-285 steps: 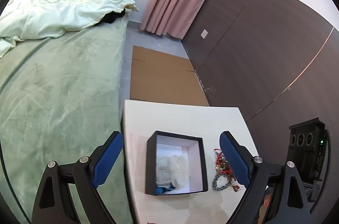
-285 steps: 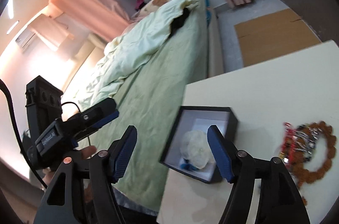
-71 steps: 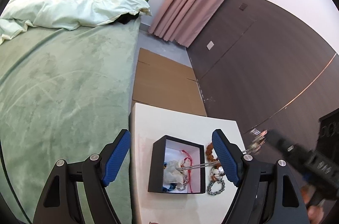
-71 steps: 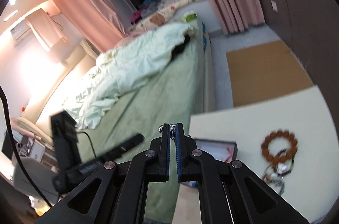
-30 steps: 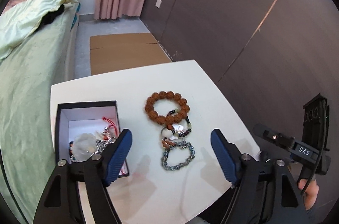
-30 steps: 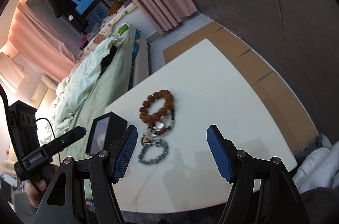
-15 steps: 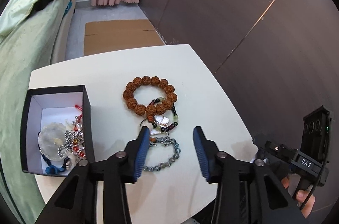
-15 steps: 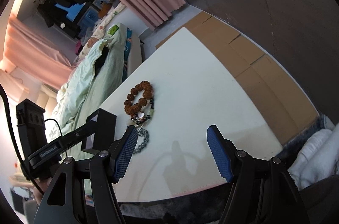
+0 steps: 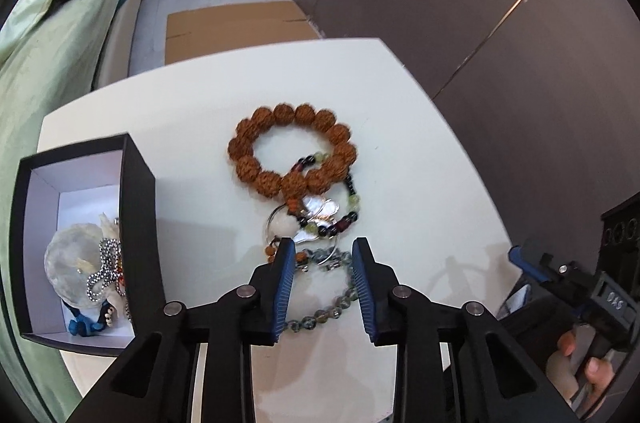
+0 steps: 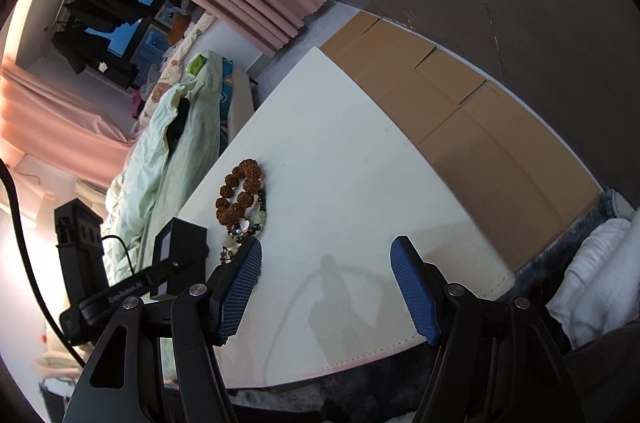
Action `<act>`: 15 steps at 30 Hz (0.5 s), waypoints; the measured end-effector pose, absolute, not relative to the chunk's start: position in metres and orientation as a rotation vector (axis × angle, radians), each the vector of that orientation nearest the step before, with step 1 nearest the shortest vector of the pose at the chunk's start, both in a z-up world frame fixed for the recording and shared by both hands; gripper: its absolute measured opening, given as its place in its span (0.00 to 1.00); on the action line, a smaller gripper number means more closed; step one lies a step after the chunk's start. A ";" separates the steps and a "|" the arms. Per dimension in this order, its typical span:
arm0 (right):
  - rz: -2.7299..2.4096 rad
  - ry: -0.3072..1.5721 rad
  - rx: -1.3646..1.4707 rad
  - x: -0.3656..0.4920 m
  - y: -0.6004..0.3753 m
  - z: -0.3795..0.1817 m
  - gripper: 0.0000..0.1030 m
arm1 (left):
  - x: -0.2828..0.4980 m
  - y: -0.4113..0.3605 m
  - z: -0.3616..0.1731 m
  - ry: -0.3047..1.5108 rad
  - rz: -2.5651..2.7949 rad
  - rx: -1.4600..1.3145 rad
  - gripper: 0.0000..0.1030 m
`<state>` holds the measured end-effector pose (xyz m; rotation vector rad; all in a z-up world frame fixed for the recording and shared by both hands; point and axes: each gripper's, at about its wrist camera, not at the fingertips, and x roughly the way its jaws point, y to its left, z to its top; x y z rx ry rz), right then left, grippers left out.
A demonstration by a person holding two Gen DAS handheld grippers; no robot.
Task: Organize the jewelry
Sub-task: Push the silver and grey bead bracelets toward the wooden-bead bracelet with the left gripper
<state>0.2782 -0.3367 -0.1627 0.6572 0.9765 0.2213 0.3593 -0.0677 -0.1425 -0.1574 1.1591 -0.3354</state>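
Left gripper (image 9: 323, 248): jaws narrowed from a wide spread to a partial gap, set over the grey bead bracelet (image 9: 332, 297); a pickup is judged imminent. Right gripper (image 10: 326, 259): spread, unloaded. 1 necklace (image 9: 105, 269) is now lodged in the box (image 9: 138, 207), left of 3 bracelets.

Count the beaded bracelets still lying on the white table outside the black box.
3: a brown one farthest away, a mixed dark-and-green one overlapping it, and a grey-green one nearest, between the left gripper's fingers. Tangled pieces may hide more.

black box (image 9: 138, 207) walling table's (image 9: 400, 127) left, bracelets mid-table, right side bare
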 end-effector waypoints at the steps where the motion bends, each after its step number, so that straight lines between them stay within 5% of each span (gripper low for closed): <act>1: 0.221 0.980 0.658 0.279 -0.336 -0.164 0.67 | 0.360 -0.067 -0.145 1.169 -0.327 -0.151 0.30; 15: 0.224 1.004 0.646 0.282 -0.330 -0.171 0.67 | 0.358 -0.070 -0.156 1.219 -0.329 -0.146 0.30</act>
